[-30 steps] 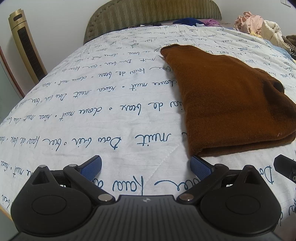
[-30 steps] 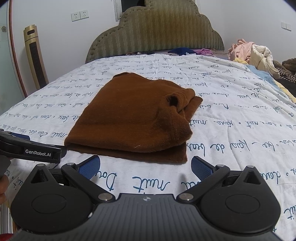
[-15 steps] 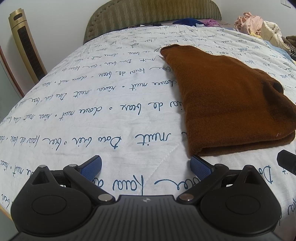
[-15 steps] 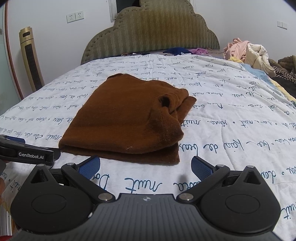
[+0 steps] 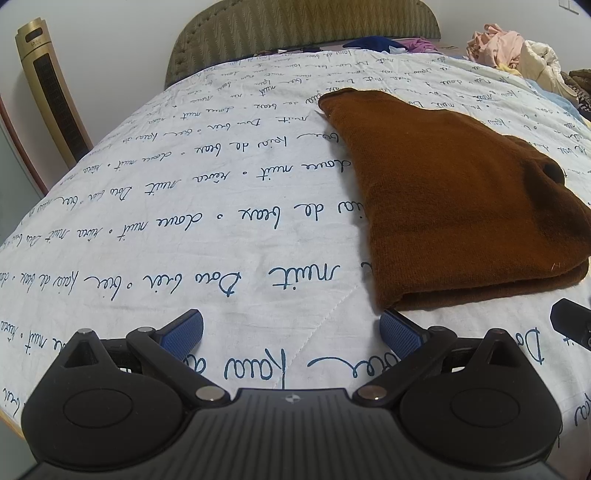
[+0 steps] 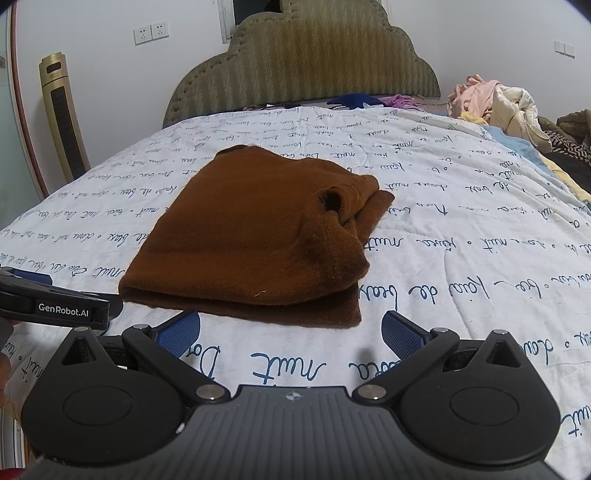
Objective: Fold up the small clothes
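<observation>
Sweater (image 6: pixel 255 236) (brown, folded) lies on the bed (image 6: pixel 461 258); left hand-held gripper (image 5: pixel 291 328) and right hand-held gripper (image 6: pixel 291 328) both spread, empty.

**A home bedroom**

A bed takes up most of both views, spread with a white quilt (image 6: pixel 461 229) printed in blue cursive script and backed by a scalloped, olive upholstered headboard (image 6: pixel 306 74). Loose clothes (image 6: pixel 491 103) are heaped at its far right side. A gold tower fan (image 6: pixel 64 114) stands by the white wall, near two wall sockets (image 6: pixel 151 33).
</observation>
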Motion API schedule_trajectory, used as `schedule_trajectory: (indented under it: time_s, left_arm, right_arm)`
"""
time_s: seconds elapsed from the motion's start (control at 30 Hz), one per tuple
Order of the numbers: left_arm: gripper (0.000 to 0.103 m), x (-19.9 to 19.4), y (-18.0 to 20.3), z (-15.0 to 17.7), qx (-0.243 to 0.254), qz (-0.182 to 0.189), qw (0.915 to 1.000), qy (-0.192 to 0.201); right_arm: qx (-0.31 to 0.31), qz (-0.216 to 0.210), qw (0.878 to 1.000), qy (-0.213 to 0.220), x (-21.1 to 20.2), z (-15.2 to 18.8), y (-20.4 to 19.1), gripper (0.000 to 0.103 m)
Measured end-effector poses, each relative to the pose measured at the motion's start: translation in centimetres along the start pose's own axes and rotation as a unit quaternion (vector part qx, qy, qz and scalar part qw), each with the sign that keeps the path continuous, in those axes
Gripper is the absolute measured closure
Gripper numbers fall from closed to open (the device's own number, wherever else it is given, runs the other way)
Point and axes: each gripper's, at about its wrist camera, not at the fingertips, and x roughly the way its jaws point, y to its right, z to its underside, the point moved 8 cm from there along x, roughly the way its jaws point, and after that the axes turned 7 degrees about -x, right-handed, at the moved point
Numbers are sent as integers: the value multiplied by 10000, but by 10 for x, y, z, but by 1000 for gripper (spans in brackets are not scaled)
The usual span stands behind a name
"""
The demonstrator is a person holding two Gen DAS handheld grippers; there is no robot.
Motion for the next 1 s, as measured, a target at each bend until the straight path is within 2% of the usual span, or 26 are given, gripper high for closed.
schedule_trajectory:
  time_s: [1.0]
  left_arm:
    - [0,1,0,1,8,2,10000,-3]
  right_arm:
    - [-1,-23,10000,1,1,1,-2,0]
